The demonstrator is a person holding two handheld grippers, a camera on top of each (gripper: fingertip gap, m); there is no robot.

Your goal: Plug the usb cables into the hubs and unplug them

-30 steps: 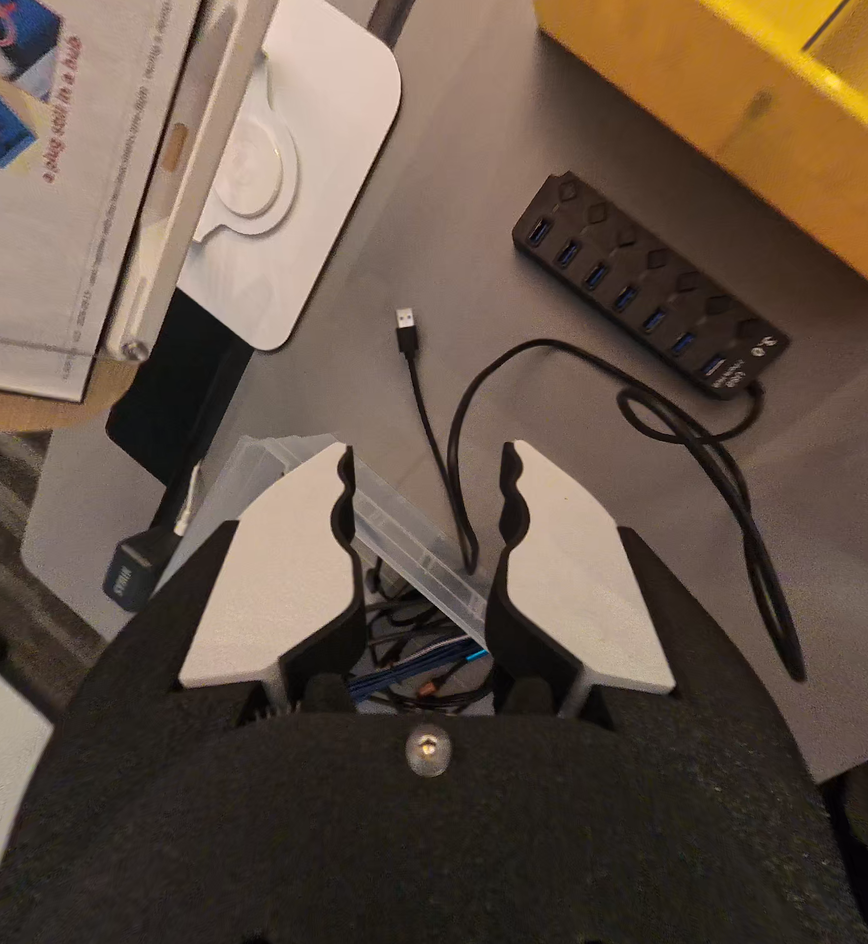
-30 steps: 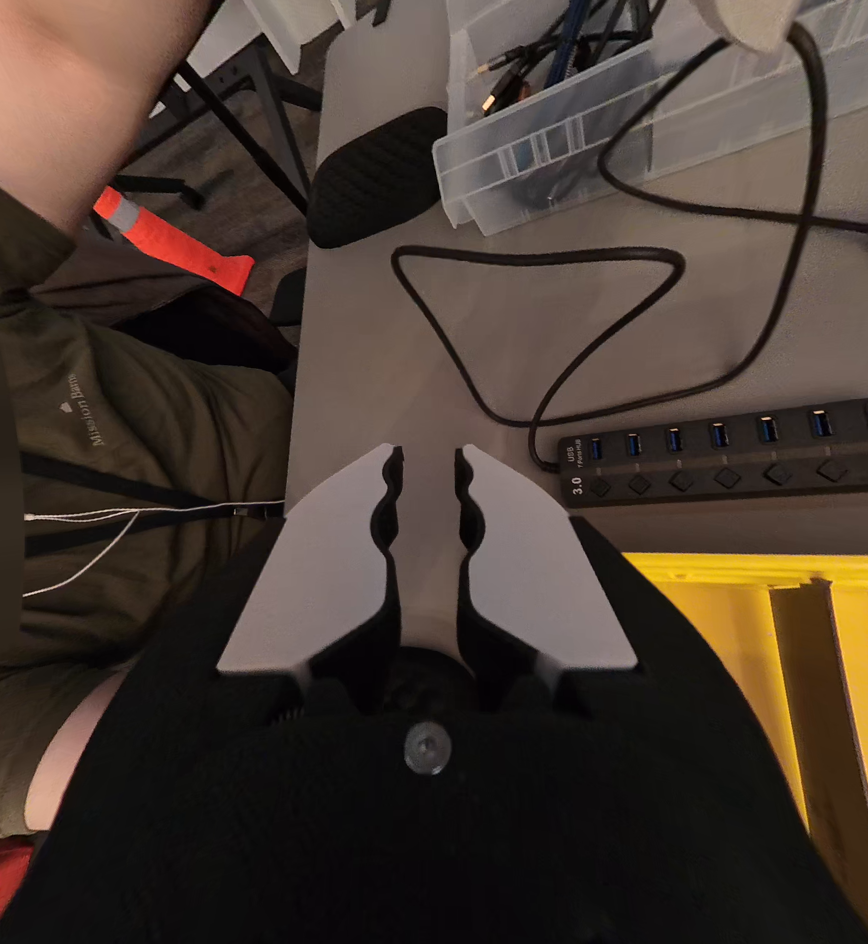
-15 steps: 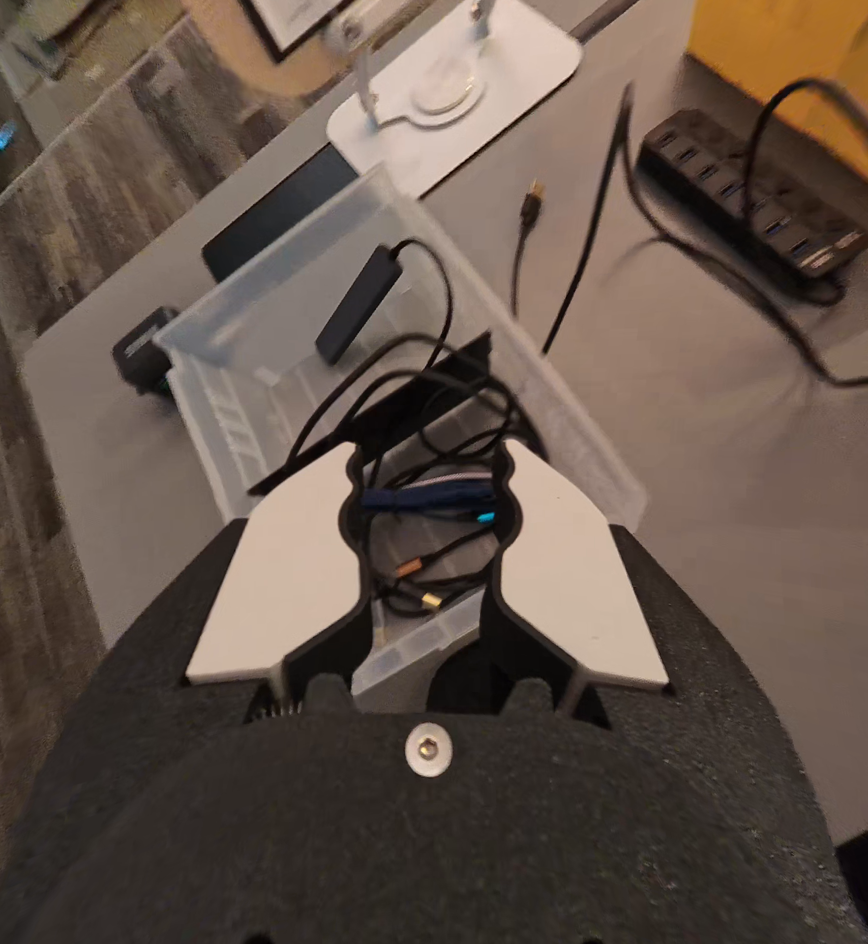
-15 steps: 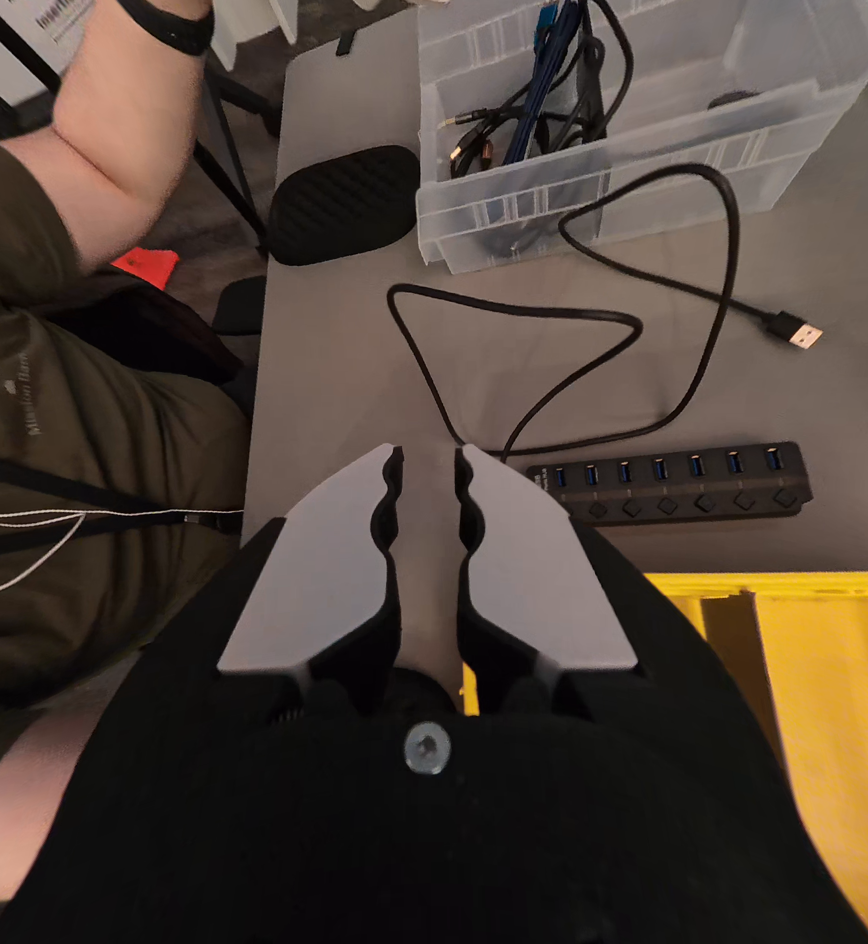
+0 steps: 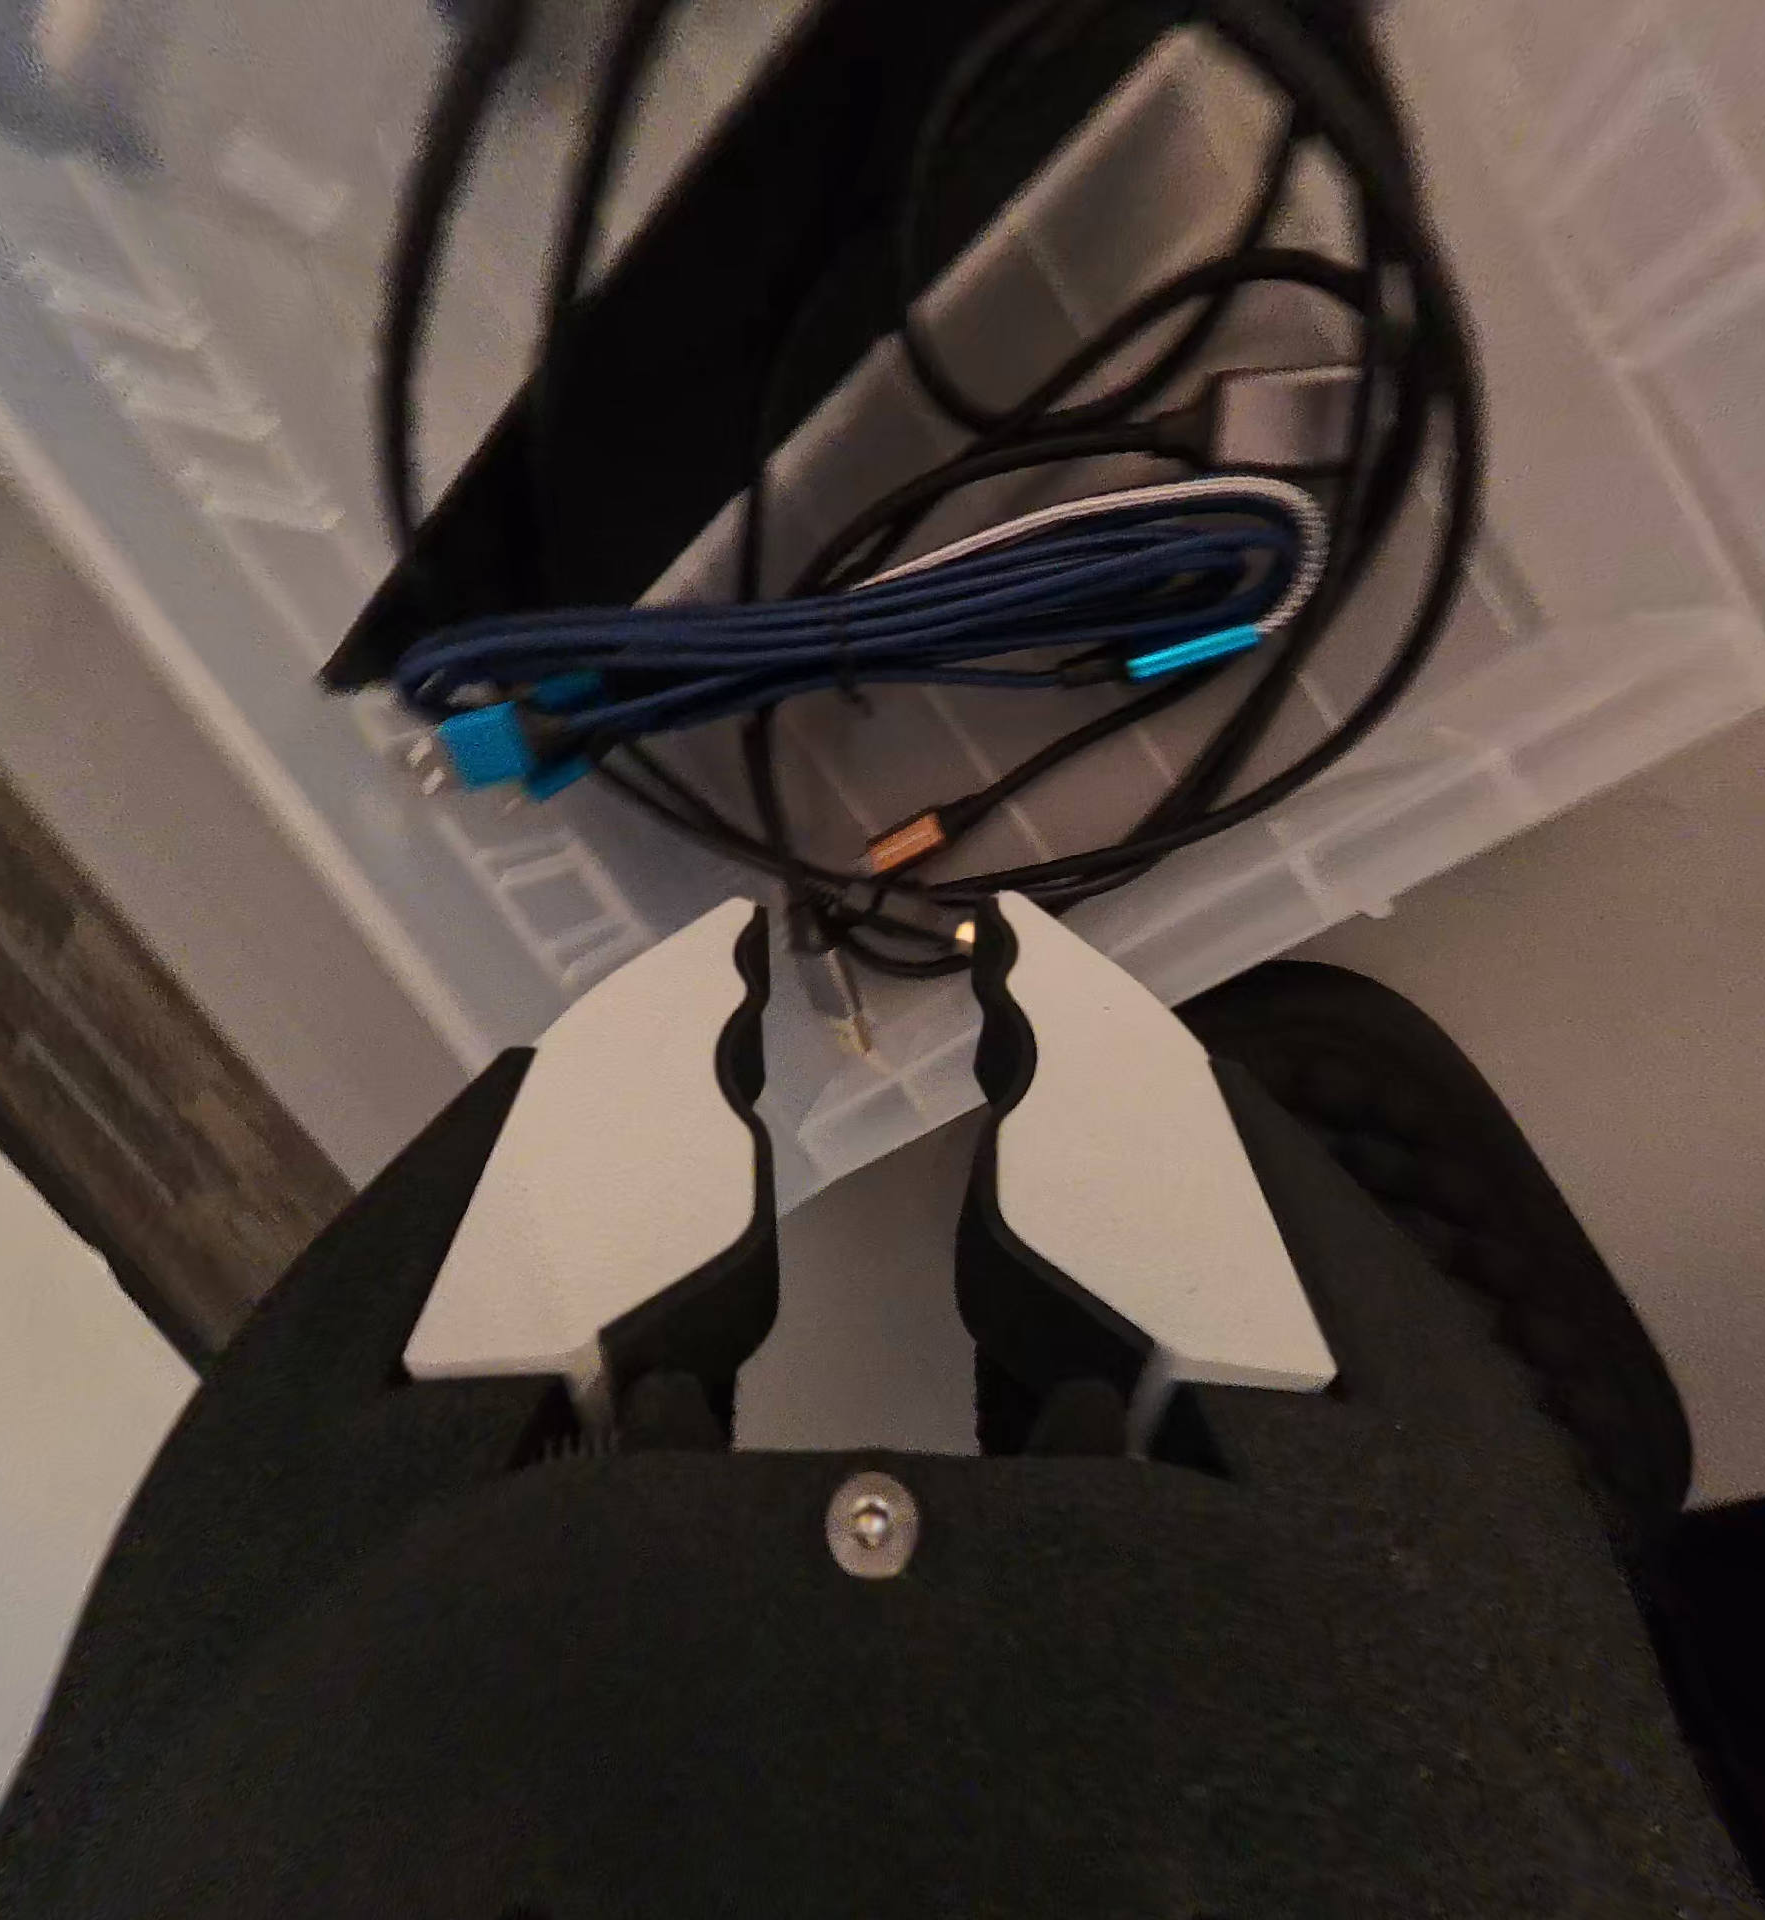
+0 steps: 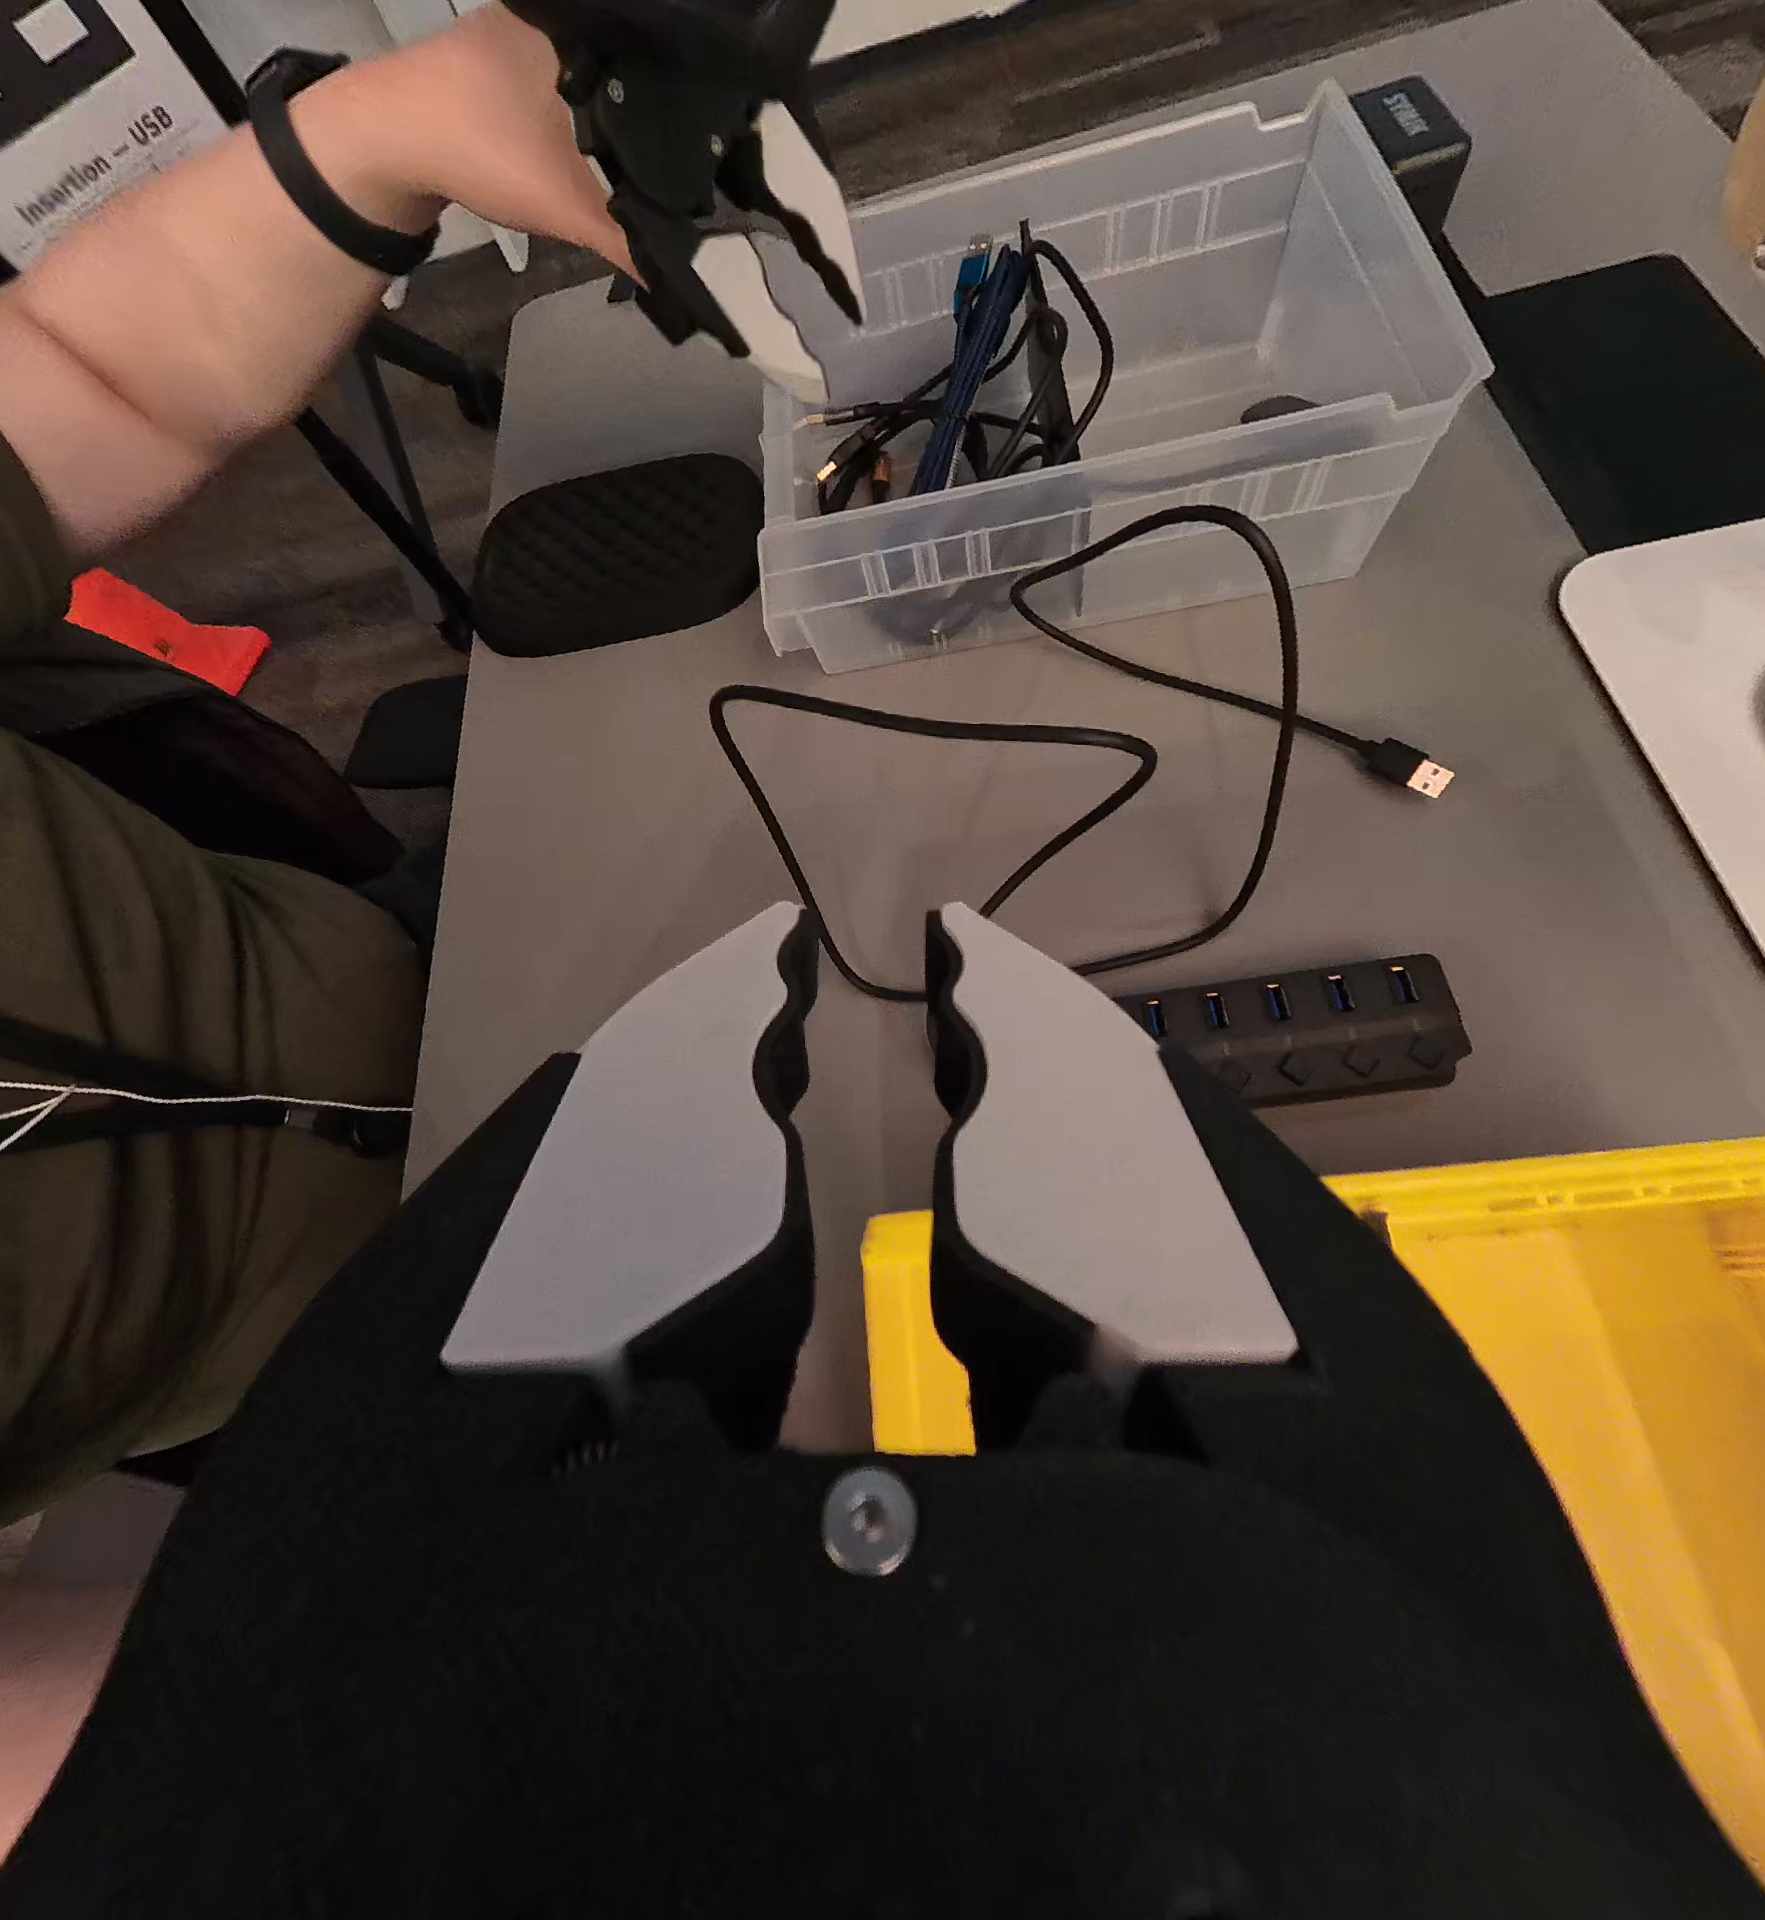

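Clear bin (image 5: 1636,343) of tangled cables (image 5: 857,613) | left gripper (image 5: 873,914) agape above | right gripper (image 6: 862,920) narrowly parted, empty

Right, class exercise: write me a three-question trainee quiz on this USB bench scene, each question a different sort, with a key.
1. True or false: the left gripper is shut on a cable.
2. Where does the blue braided cable bundle lie? A) clear plastic bin B) yellow crate C) on the black USB hub
3. Fill in: the hub's own plug lies loose on the grey ____.

Key: 1 false; 2 A; 3 table.
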